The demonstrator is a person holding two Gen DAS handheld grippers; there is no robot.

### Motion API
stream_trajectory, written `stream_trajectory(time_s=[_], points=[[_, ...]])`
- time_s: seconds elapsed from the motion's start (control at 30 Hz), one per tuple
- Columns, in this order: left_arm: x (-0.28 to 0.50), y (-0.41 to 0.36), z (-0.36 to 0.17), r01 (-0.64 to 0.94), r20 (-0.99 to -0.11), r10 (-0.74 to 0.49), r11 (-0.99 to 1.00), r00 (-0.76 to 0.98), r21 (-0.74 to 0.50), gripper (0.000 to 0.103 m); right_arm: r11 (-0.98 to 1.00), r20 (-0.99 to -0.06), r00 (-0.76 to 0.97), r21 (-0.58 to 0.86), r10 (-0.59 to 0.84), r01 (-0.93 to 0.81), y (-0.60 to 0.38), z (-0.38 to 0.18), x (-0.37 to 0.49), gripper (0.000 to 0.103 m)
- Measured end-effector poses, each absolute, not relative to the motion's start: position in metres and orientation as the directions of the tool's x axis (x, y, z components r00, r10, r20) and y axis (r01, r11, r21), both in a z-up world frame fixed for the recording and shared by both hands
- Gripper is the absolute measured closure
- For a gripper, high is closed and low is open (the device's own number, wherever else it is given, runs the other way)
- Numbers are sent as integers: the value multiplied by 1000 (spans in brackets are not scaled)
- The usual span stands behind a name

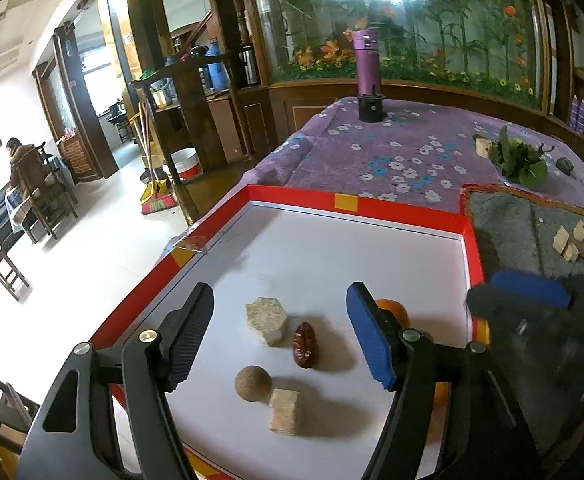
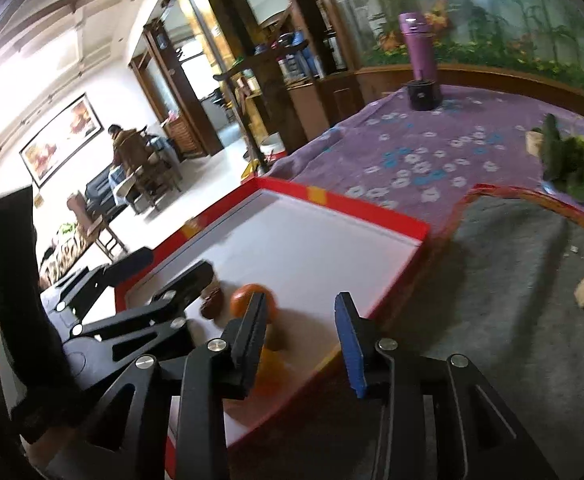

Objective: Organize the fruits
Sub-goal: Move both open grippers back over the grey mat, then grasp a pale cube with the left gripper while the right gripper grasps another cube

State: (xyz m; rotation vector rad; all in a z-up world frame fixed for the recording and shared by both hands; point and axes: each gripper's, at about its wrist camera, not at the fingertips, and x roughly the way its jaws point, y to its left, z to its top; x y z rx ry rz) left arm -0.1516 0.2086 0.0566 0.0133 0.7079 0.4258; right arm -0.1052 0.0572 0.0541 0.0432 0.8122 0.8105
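Plainly, we held both the left gripper (image 1: 279, 340) and right gripper (image 2: 302, 340) released, empty; fruits crowded the tray's (image 1: 292, 196) near edge, its far half bare.

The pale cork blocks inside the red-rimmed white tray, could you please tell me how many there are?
2: a hexagonal pale cork block mid-tray, and a square one nearer, beside the cork ball. Gripper fingers may hide others.

Tray (image 1: 404, 209) far half free; blocks (image 1: 266, 320), fruit crowd near end
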Motion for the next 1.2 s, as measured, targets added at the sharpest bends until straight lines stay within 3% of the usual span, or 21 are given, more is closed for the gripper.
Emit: stream_trajectory(time_s=[0.17, 0.43, 0.67, 0.87, 1.03, 1.17, 1.2], points=[[-153, 198, 63, -362, -616, 389, 915, 685, 175, 26, 752, -613, 471, 346, 634, -561, 14, 60, -88, 64], [-152, 166, 80, -294, -586, 346, 938, 733, 185, 23, 856, -610, 600, 367, 517, -365, -110, 59, -55, 61], [-135, 116, 80, -160, -603, 244, 969, 760, 189, 23, 935, -718, 600, 261, 354, -239, -188, 40, -35, 59], [-116, 64, 77, -8, -643, 137, 980, 753, 199, 23, 948, -759, 570, 228, 316, -223, -186, 32, -16, 59], [-97, 37, 74, 65, -660, 106, 971, 744, 229, 23, 945, -744, 585, 288, 323, -156, -174, 40, 10, 60], [-77, 30, 72, 84, -676, 99, 969, 730, 233, 23, 953, -755, 581, 257, 303, -164, -157, 33, 30, 63], [-73, 29, 71, 89, -679, 94, 969, 728, 230, 23, 955, -763, 574, 250, 297, -162, -155, 28, 33, 69]])
